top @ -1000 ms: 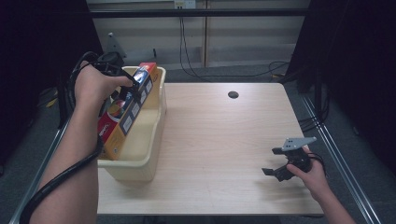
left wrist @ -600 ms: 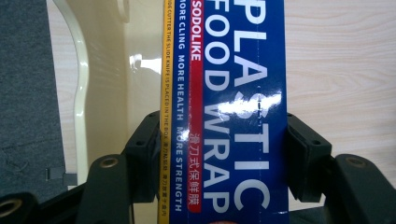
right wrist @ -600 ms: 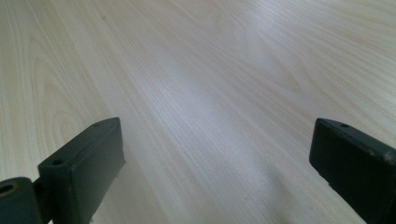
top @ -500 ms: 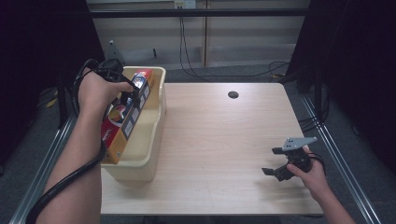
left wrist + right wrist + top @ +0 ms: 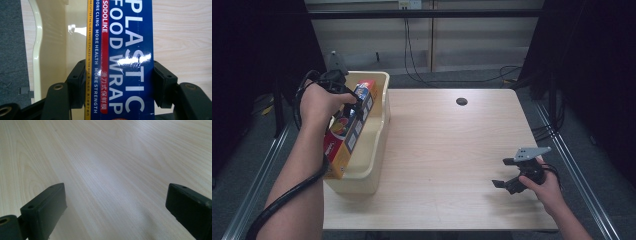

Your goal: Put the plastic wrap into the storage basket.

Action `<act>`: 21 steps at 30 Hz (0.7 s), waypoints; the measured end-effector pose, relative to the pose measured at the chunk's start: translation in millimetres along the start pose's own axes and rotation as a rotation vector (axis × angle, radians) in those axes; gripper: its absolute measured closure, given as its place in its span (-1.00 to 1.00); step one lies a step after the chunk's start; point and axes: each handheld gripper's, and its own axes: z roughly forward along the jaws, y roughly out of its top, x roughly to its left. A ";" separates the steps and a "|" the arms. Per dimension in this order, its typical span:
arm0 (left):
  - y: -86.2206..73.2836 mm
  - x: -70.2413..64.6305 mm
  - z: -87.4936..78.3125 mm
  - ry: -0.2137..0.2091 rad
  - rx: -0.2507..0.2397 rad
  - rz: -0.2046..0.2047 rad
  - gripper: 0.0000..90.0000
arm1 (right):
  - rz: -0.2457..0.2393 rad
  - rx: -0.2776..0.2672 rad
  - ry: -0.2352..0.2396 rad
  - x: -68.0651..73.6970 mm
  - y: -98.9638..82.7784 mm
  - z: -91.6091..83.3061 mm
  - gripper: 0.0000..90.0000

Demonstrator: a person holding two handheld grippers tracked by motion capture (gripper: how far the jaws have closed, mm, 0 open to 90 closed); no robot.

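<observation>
Your left tongs (image 5: pixel 117 82) clamp the plastic food wrap box (image 5: pixel 120 50) over the cream tub (image 5: pixel 374 150) at the desk's (image 5: pixel 452 150) left edge; your right tongs (image 5: pixel 507 175) gape apart near its front right corner.

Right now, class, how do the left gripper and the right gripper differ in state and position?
The left gripper is shut on the plastic wrap box at the cream tub; the right gripper is open and holds nothing. The left is raised at the table's left edge, the right low at its right. Both are hand-held.
</observation>
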 end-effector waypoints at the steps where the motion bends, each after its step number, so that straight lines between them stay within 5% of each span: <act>1: 0.0 0.7 0.9 0.002 0.006 0.001 -0.11 | 0.000 0.000 0.000 -0.1 0.0 0.0 -0.93; 21: -3.5 3.6 25.9 -0.004 0.035 -0.025 -0.11 | -0.011 0.007 0.013 2.7 2.2 4.6 -0.93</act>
